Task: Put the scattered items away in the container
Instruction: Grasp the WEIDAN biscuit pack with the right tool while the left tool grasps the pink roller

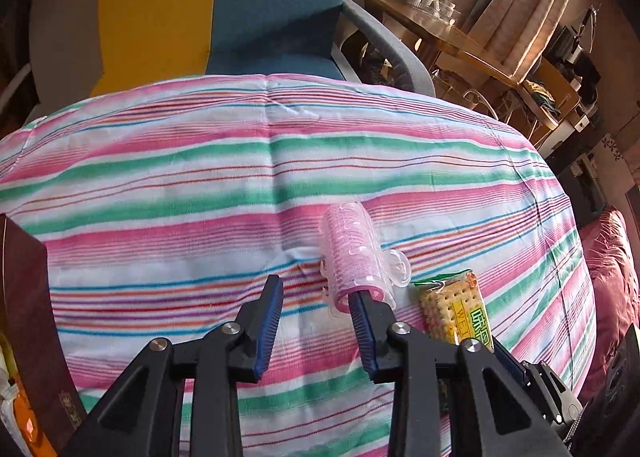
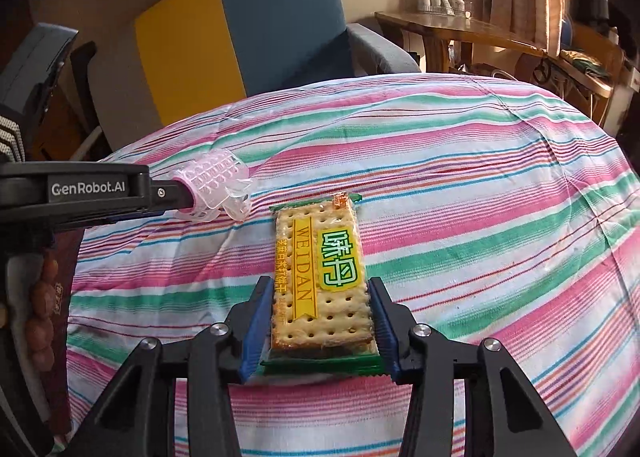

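where cracker pack [image 2: 322, 277] sits between jaws, long axis runs away from camera.

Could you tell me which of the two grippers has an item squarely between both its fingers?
The right gripper, around the cracker pack; the left gripper's finger pokes into the hair roller.

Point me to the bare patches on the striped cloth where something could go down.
Bare: the whole far half of the striped cloth up to the blue-and-yellow chair, and its right side beyond the cracker packet. Crowded: the near-left corner, where the pink hair roller, the packet, the left gripper and right gripper bunch together.
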`<state>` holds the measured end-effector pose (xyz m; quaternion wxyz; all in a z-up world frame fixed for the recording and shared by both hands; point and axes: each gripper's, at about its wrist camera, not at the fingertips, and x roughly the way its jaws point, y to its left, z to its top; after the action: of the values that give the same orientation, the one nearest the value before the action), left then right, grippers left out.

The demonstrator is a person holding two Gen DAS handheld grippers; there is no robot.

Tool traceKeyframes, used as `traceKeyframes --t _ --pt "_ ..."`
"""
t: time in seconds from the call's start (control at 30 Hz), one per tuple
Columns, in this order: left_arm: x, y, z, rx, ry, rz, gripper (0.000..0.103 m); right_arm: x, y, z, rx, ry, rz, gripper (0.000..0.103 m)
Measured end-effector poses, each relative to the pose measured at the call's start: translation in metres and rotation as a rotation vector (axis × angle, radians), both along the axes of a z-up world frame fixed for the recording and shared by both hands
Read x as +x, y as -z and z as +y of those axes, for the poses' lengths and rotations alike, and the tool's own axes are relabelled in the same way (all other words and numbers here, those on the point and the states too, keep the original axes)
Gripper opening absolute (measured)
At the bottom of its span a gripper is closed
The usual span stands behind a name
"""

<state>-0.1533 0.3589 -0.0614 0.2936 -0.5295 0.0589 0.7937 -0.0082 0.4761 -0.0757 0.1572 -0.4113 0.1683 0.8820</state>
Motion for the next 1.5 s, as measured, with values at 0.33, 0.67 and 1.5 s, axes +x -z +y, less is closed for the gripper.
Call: traceKeyframes --t 0.33,0.67,1.5 --pt "0.078 0.006 -0.057 0.087 -0.016 -0.093 0.033 0.069 -0.006 -0.028 -0.005 -0.013 -0.029 0.047" --pt "0.153 0.007 -0.111 0.071 0.030 -0.104 0.057 0.123 -0.007 -0.048 0.030 -0.002 -0.048 0.048" --pt "0.189 0.005 -0.174 0.043 0.077 -0.054 0.084 0.157 -0.015 -0.067 0.049 0.001 0.012 0.082"
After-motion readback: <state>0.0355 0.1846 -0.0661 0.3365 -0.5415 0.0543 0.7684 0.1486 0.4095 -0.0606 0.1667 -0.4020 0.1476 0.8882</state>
